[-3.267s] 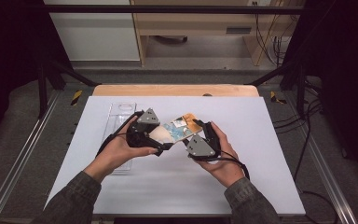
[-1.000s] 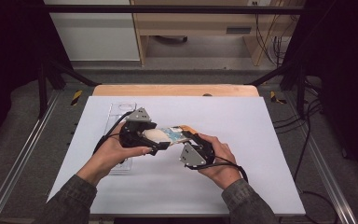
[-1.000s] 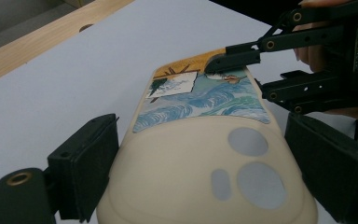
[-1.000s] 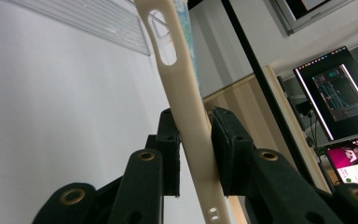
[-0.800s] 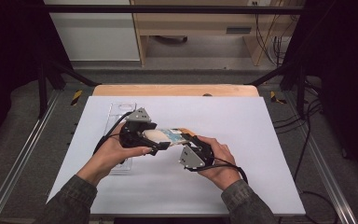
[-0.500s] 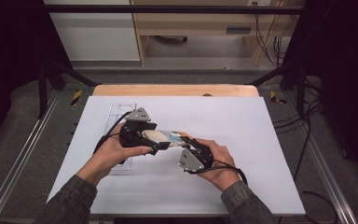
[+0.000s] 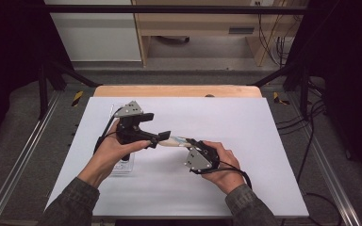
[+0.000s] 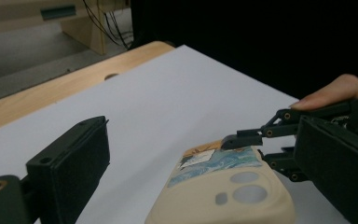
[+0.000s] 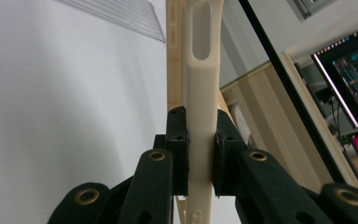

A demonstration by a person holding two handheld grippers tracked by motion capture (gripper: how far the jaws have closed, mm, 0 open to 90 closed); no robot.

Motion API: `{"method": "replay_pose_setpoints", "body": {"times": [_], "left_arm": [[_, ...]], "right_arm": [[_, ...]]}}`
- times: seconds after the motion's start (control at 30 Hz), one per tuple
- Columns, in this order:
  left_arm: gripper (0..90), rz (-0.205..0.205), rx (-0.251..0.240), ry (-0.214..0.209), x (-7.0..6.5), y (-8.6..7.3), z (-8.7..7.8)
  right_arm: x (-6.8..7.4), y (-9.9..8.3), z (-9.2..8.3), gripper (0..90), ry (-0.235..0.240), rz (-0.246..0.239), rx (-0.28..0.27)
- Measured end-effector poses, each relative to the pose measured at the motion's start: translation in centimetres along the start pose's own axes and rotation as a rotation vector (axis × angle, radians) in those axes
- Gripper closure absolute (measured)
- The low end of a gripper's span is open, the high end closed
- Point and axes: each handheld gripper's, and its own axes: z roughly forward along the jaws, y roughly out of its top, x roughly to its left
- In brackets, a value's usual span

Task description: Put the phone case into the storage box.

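The right tongs (image 7: 189,144) have just been closing, and they are now pinching one thin edge of the cream phone case (image 7: 174,140); in the right gripper view both pads are pressing flat on that edge. A few seconds ago the case was being held up with its printed face tilted towards the high camera. Now it is lying lower and flatter, bridging the gap between the two pairs of tongs, and the right hand has dropped a little towards the person. That looks like a settled hold on the right, freeing the left side to re-grip or work on the case. The left tongs (image 7: 161,136) are standing wide, with the camera end of the case lying between their jaws. The left-hand jaw is well clear of the case. The other jaw is running off the edge of the left gripper view, so whether it is touching the case cannot be told. The case's underside is facing away, and a clear plastic piece (image 7: 122,165) is lying partly hidden under the left hand.
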Motion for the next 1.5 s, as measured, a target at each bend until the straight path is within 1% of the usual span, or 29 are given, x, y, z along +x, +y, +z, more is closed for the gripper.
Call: {"method": "replay_pose_setpoints", "body": {"times": [0.03,0.13,0.17,0.27,0.33,0.37,0.4,0.5,0.6,0.7,0.8,1.1,1.27,1.4,1.5], "left_arm": [[2.9,-0.002,-0.024,0.011,0.1,0.1,-0.2],[2.1,-0.017,-0.076,0.021,0.2,0.2,-0.6],[2.0,-0.023,-0.098,0.030,0.2,0.2,-0.7],[1.7,-0.010,-0.129,0.056,0.2,0.1,-0.9],[1.4,-0.018,-0.146,0.060,0.3,0.1,-1.0],[1.4,-0.016,-0.155,0.067,0.3,0.1,-1.1],[1.4,-0.015,-0.165,0.071,0.3,0.1,-1.2],[1.4,-0.017,-0.186,0.087,0.3,0.0,-1.3],[1.4,-0.017,-0.195,0.092,0.2,-0.1,-1.4],[1.4,-0.021,-0.203,0.099,0.1,-0.3,-1.2],[1.4,-0.014,-0.200,0.100,0.0,-0.6,-0.9],[1.4,-0.021,-0.222,0.101,-0.3,-1.5,-0.2],[1.4,-0.018,-0.226,0.114,-0.5,-1.7,0.1],[1.4,-0.020,-0.229,0.119,-0.6,-1.9,0.3],[1.4,-0.031,-0.237,0.117,-0.7,-2.1,0.5]], "right_arm": [[-0.1,-0.1,0.0,79.7,-0.002,0.010,0.005],[-0.6,-0.6,0.0,79.7,-0.008,0.074,0.010],[-0.7,-0.7,0.0,79.7,-0.009,0.087,0.012],[-1.1,-1.0,0.0,79.7,-0.014,0.150,0.010],[-1.4,-1.1,0.0,79.7,-0.015,0.185,0.004],[-1.5,-1.2,0.0,79.7,-0.017,0.195,0.003],[-1.7,-1.3,-0.1,79.7,-0.017,0.220,-0.002],[-2.1,-1.4,-0.2,79.7,-0.020,0.267,-0.016],[-2.3,-1.4,-0.3,79.6,-0.024,0.299,-0.023],[-2.4,-1.5,-0.3,79.7,-0.027,0.316,-0.029],[-2.5,-1.4,-0.3,79.7,-0.026,0.336,-0.036],[-2.6,-1.4,-0.1,79.7,-0.014,0.404,-0.062],[-2.7,-1.5,0.0,79.6,0.003,0.480,-0.085],[-2.7,-1.4,0.1,79.7,0.011,0.522,-0.103],[-2.6,-1.3,0.2,79.7,0.020,0.552,-0.116]]}}
